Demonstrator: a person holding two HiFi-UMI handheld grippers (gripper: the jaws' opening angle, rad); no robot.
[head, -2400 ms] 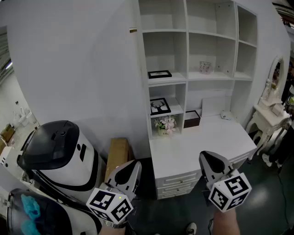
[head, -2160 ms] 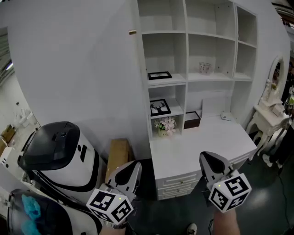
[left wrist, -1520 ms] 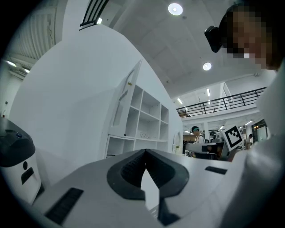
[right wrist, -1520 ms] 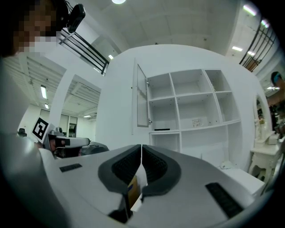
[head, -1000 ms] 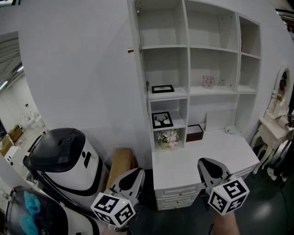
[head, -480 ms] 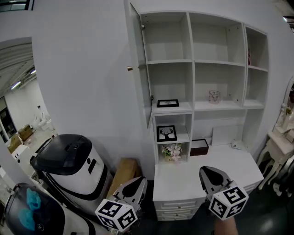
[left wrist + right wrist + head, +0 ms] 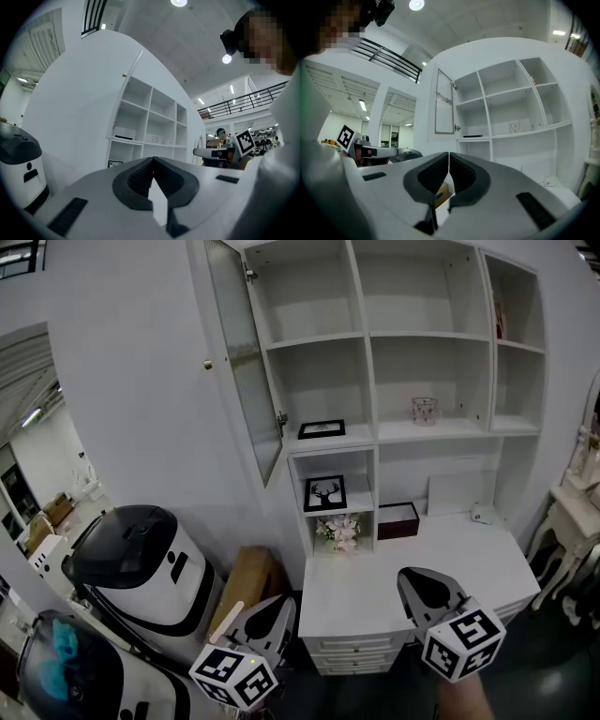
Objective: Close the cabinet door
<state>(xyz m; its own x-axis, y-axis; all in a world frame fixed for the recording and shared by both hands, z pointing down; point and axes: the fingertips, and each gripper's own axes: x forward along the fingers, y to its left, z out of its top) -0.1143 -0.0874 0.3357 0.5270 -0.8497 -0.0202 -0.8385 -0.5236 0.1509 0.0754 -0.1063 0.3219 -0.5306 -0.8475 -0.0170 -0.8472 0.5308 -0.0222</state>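
Cabinet door (image 7: 246,352), edge-on a second ago, now shows its face, swung open at the upper left of the white shelf unit (image 7: 370,334); left gripper (image 7: 267,617) and right gripper (image 7: 427,589), jaws together and empty, hang well below it; closing not yet begun.

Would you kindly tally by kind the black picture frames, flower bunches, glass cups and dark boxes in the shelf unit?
Black picture frames: 2, one flat, one upright
Flower bunches: 1
Glass cups: 1
Dark boxes: 1
Total: 5
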